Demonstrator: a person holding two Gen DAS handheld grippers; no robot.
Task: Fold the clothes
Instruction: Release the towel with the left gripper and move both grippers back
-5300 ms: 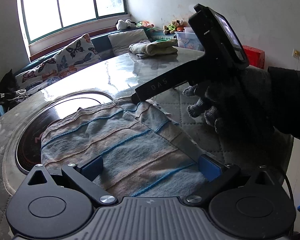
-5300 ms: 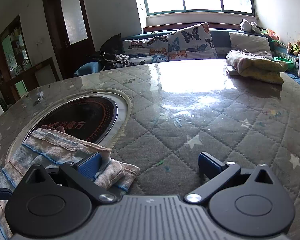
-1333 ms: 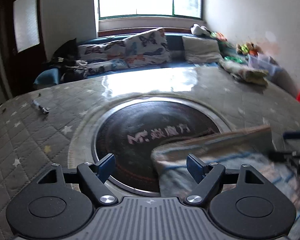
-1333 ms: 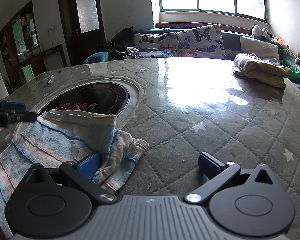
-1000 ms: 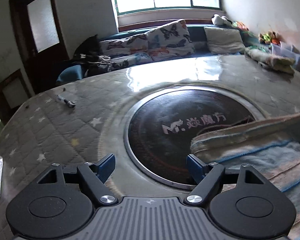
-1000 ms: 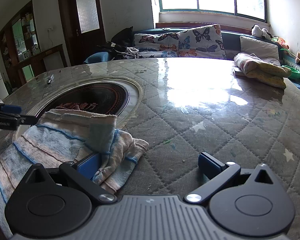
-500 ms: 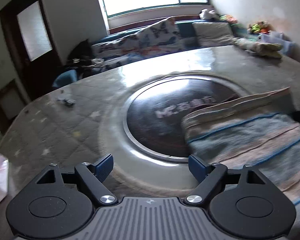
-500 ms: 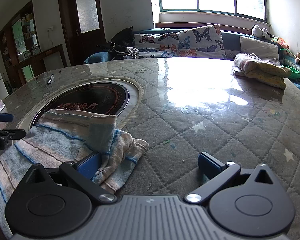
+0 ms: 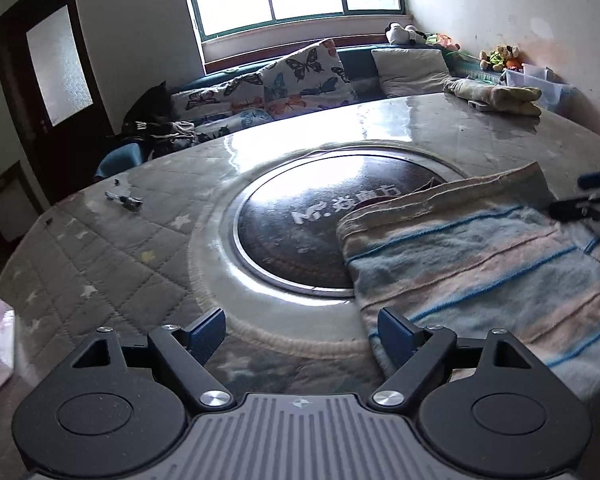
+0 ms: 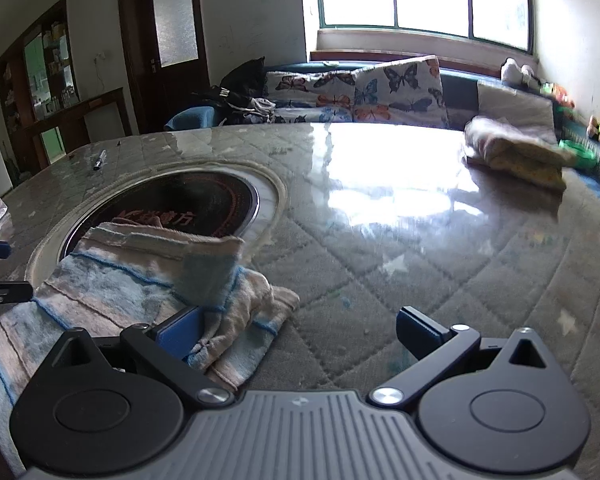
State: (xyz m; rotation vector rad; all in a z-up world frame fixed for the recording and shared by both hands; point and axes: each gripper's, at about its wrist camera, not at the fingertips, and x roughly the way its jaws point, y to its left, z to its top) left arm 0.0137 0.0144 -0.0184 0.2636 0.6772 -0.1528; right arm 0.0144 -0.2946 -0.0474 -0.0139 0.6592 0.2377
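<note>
Striped cloth point(image 9: 484, 256) in blue, pink and cream lies folded on the near part of the round quilted table point(image 9: 112, 264), its far edge reaching over the rim of the dark round plate point(image 9: 300, 224) set into the table's middle. Seen from the left wrist, the left gripper point(image 9: 302, 330) hangs over the near edge of the table with its fingers wide apart; they have just been opening a little, and only bare table and the plate's pale surround lie between them, while the right fingertip sits just at the cloth's near left corner. Seen from the right wrist, the right gripper point(image 10: 300, 328) is at the cloth's other end, its fingers also spread wide: the left pad rests against the bunched corner of the cloth, the right pad stands over bare quilting, and nothing is pinched. A folded bundle point(image 10: 516, 152) of clothes sits at the far right edge of the table, and a pen point(image 10: 99, 160) lies near the far left edge.
</note>
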